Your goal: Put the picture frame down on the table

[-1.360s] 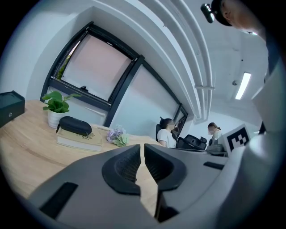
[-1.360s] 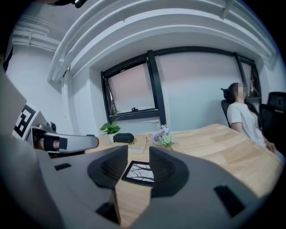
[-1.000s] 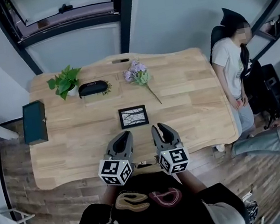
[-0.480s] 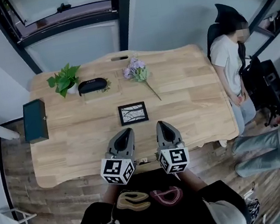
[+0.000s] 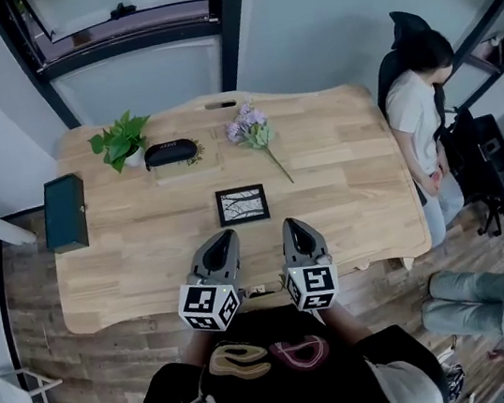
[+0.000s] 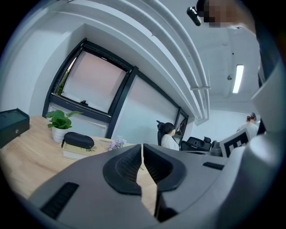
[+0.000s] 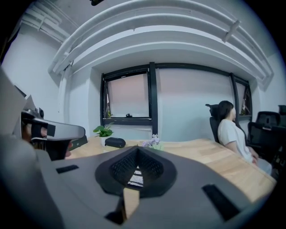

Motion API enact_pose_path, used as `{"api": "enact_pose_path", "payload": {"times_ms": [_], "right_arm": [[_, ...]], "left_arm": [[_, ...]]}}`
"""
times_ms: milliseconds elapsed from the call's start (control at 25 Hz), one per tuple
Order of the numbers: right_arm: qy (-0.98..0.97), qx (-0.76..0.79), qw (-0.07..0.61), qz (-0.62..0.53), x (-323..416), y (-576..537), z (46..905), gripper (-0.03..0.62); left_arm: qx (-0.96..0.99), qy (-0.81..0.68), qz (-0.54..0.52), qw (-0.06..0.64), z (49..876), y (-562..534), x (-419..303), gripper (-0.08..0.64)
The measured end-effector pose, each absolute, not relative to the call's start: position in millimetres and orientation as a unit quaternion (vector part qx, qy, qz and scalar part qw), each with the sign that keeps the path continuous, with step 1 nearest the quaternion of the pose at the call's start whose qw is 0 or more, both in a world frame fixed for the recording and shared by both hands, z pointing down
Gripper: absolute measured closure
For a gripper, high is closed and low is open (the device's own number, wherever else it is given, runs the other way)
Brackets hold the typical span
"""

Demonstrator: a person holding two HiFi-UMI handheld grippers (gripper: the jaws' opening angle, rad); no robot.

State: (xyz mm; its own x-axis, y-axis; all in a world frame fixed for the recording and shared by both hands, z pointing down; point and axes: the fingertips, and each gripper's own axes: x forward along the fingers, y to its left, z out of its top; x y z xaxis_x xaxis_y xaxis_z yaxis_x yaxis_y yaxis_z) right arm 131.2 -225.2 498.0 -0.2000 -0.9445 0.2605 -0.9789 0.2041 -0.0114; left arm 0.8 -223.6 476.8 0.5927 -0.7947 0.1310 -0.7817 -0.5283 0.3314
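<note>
The black picture frame (image 5: pixel 242 204) lies flat, face up, in the middle of the wooden table (image 5: pixel 353 180). Both grippers hover side by side over the table's near edge, a short way in front of the frame and apart from it. My left gripper (image 5: pixel 223 242) is shut, its ribbed pads pressed together with nothing between them (image 6: pixel 143 154). The right gripper (image 5: pixel 296 228) is shut and empty too (image 7: pixel 137 150). A striped bit of the frame (image 7: pixel 136 178) peeks through the small gap under the right pads.
At the table's far side stand a potted plant (image 5: pixel 122 140), a black case (image 5: pixel 170 152) on a book, and a sprig of lilac flowers (image 5: pixel 250 130). A dark green box (image 5: pixel 64 212) overhangs the left edge. A person (image 5: pixel 418 112) sits right; another's legs (image 5: pixel 486 301) show lower right.
The right gripper's jaws, apart a second ago, have closed. Both grippers stay near the table's front edge. The person at lower right has walked further out of view.
</note>
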Motion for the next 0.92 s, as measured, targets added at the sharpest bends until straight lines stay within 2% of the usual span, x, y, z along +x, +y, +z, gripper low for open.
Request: {"api": "enact_pose_path", "payload": {"times_ms": [920], "right_arm": [[-0.789, 0.601, 0.12, 0.053, 117.2, -236.3, 500.7, 0.583]], "left_arm": [[0.872, -0.45, -0.006, 0.195, 489.4, -237.3, -1.3, 0.534]]}}
